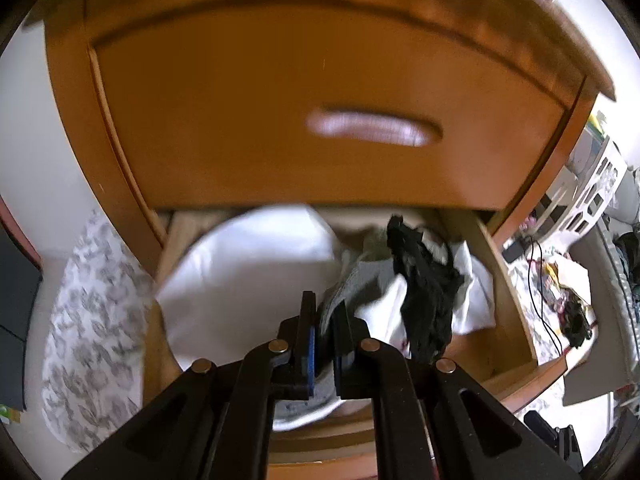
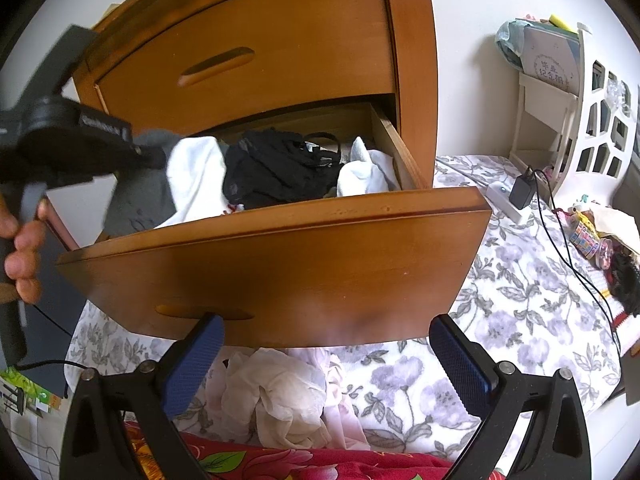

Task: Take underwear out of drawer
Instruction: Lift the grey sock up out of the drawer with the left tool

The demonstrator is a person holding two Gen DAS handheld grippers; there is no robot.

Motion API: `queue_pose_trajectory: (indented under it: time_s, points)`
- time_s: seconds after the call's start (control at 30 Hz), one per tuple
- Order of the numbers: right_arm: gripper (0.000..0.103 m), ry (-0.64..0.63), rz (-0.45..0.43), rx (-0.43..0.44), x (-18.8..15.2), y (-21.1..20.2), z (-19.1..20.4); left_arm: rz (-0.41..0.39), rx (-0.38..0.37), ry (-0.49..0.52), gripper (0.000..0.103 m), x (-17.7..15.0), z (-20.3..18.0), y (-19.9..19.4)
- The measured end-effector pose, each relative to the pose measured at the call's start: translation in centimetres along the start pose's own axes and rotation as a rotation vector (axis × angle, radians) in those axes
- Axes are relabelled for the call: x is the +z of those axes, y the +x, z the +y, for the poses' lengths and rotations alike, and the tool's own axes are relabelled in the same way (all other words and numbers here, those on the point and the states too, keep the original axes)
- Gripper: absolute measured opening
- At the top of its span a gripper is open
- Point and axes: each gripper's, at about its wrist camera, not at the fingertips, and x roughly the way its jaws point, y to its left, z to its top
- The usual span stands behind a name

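The lower wooden drawer [image 2: 280, 272] stands pulled out, its side wall [image 1: 508, 292] showing in the left wrist view. Inside lie a white cloth [image 1: 248, 264], a black lace piece of underwear [image 1: 424, 280] and a grey garment [image 1: 348, 280]. My left gripper [image 1: 326, 312] is shut on the grey garment, lifted a little over the drawer's left part. In the right wrist view the left gripper [image 2: 152, 156] is held by a hand [image 2: 24, 240], with the grey garment [image 2: 136, 196] hanging from it beside the black underwear [image 2: 280, 164]. My right gripper [image 2: 328, 360] stands open and holds nothing, below the drawer front.
A shut upper drawer [image 2: 240, 60] sits above the open one. Under the drawer front lie pale crumpled clothes [image 2: 280, 388] on a floral sheet [image 2: 520, 300]. A charger with a black cable [image 2: 524, 192] and a white shelf [image 2: 580, 100] are at the right.
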Motion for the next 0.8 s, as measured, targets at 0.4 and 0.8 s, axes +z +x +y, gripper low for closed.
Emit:
queue_pose_trajectory:
  time_s: [0.4, 0.8]
  points:
    - [0.103, -0.001, 0.001, -0.001, 0.0, 0.0, 0.0, -0.206, 0.026, 0.023, 0.006, 1.7, -0.2, -6.3]
    - [0.103, -0.003, 0.002, -0.008, -0.2, -0.1, 0.0, -0.347, 0.028, 0.031, 0.002, 3.0, 0.4, -11.5]
